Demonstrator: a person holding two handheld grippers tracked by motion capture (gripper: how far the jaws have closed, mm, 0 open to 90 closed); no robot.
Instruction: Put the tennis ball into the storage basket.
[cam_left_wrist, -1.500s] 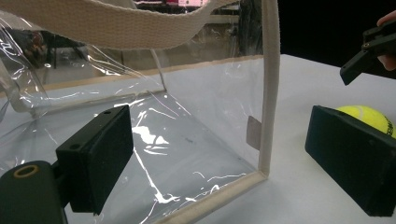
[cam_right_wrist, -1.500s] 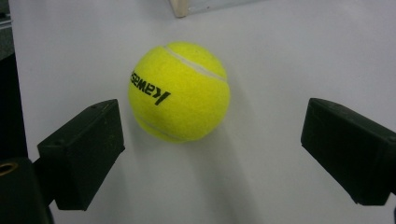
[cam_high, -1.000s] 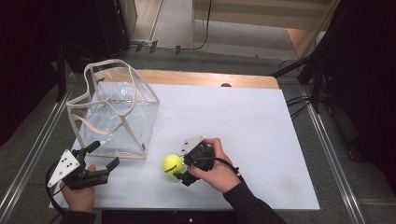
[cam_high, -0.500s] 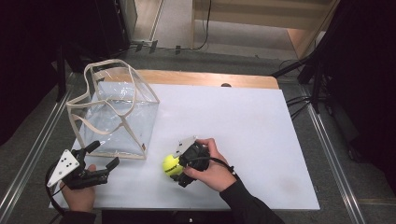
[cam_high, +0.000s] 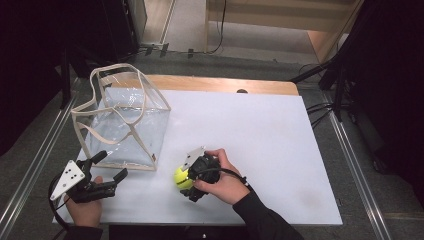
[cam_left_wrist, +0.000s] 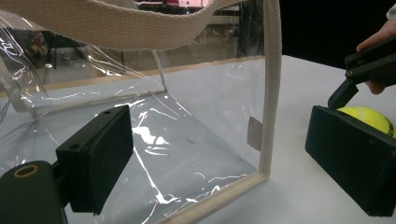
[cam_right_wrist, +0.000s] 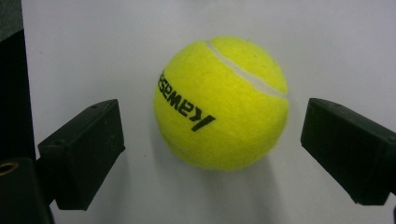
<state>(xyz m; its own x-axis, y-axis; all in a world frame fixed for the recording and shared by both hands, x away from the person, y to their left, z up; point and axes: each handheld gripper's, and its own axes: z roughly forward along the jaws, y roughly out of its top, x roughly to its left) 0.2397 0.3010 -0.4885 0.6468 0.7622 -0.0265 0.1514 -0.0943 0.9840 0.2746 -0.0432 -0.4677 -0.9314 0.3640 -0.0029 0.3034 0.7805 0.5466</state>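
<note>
The right hand-held gripper (cam_high: 186, 181) has slid a little closer to the yellow ball (cam_high: 182, 177) on the white worktop (cam_high: 260, 130). Its jaws stand wide open around the ball, probably not touching. A grab looks near. The left hand-held gripper (cam_high: 112, 172) waits open by the clear bag (cam_high: 122, 122).

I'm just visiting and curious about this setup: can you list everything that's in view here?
tennis ball: one, yellow-green with black lettering, on the white table between the open jaws of the right claw, untouched.
clear bag: one, transparent plastic with cream fabric trim and straps, standing open at the table's left.
table: one, white top with a wooden strip along the far edge.
left claw: one, black, open, near the bag's front corner.
right claw: one, black, open around the ball.
hands: two, each holding a claw.
</note>
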